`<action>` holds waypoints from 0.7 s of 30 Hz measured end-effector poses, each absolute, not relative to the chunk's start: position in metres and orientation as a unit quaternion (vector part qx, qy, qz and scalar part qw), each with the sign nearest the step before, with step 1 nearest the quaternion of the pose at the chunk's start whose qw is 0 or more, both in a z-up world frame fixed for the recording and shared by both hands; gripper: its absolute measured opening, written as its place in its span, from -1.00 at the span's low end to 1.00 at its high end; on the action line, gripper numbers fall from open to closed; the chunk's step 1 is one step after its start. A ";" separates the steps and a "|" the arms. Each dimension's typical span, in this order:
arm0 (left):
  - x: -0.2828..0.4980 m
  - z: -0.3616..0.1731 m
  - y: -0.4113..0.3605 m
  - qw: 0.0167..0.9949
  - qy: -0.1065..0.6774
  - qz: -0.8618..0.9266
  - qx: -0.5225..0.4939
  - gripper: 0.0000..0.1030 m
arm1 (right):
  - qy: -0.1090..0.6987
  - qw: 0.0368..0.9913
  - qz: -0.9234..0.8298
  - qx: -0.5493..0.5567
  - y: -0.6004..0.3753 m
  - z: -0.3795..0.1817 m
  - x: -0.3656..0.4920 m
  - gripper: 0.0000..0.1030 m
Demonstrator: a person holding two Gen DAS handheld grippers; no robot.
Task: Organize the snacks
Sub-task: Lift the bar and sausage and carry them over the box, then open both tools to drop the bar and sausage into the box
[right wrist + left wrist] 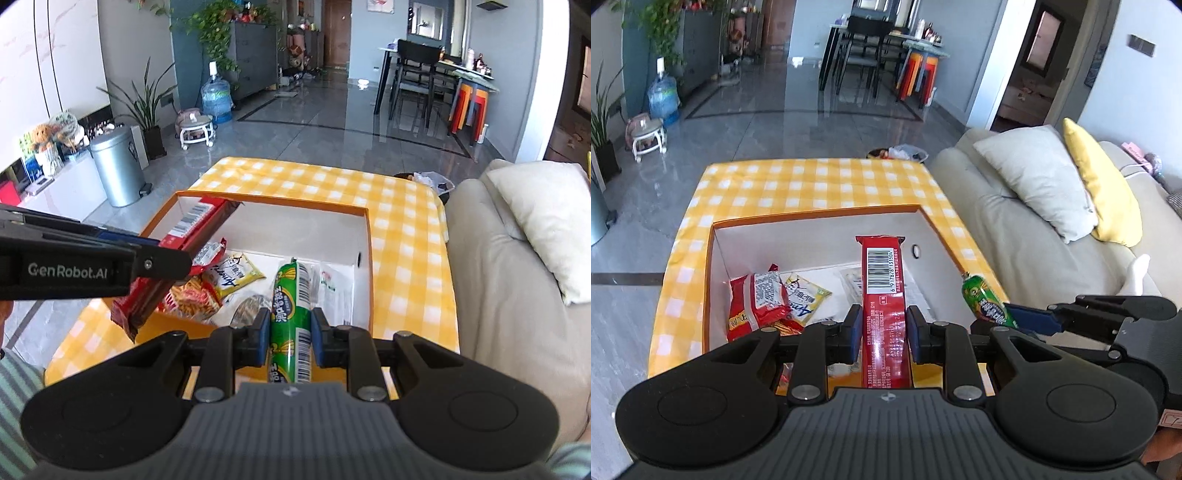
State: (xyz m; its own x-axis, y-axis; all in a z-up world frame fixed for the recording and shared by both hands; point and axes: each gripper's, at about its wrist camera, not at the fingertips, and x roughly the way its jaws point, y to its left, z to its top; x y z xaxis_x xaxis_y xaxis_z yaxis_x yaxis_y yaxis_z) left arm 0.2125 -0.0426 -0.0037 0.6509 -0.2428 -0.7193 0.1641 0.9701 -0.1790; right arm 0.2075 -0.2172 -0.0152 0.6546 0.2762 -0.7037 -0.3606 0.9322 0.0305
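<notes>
Orange cardboard makes the box (827,218), which stands open on a tabletop (812,177) covered with a yellow and white checked cloth; its inside is white. The box seems to be the place where the snacks are collected, because several already lie on its bottom: a red packet (757,302), a yellow packet (807,295) beside it and touching it, and some pale flat packets toward the right wall.

The left gripper (881,332) has its jaws closed on a long red bar (882,291). It is pinched across its narrow sides, near the end closest to the camera, so most of its length reaches forward over the opening of the box. I think this grip was chosen so that the bar can be lowered in lengthwise, without the fingers touching the cardboard walls.

The right gripper (290,336) has its jaws closed on a green sausage stick (291,314), held in the same way, at about the middle of its body, with the tip pointing into the box. It hangs above the right part of the box, over the pale packets, while the red bar is over the left part. Both grippers are close together but not touching, so each snack has its own free place to go down.

In my judgement both snacks are ready to be released and are not yet laid inside.
</notes>
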 end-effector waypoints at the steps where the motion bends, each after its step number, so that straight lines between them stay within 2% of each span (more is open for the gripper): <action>1: 0.218 -0.005 -0.042 0.907 0.404 -0.109 -0.042 -0.47 | 0.380 0.906 0.176 -0.062 -0.214 -0.016 0.215 -0.62; 9: 0.266 -0.018 -0.032 0.896 0.433 -0.098 -0.013 -0.47 | 0.405 0.887 0.174 -0.135 -0.180 -0.033 0.276 -0.62; 21: 0.313 -0.073 -0.039 0.856 0.505 -0.108 0.016 -0.47 | 0.446 0.841 0.162 -0.260 -0.149 -0.091 0.331 -0.63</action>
State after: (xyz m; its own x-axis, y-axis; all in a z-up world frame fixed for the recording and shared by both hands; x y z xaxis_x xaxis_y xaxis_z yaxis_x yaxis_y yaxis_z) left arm 0.3131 -0.0385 -0.0735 0.4673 -0.1690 -0.8678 0.2010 0.9762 -0.0819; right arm 0.3309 -0.1488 -0.0905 0.5500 0.0408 -0.8342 -0.5044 0.8123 -0.2928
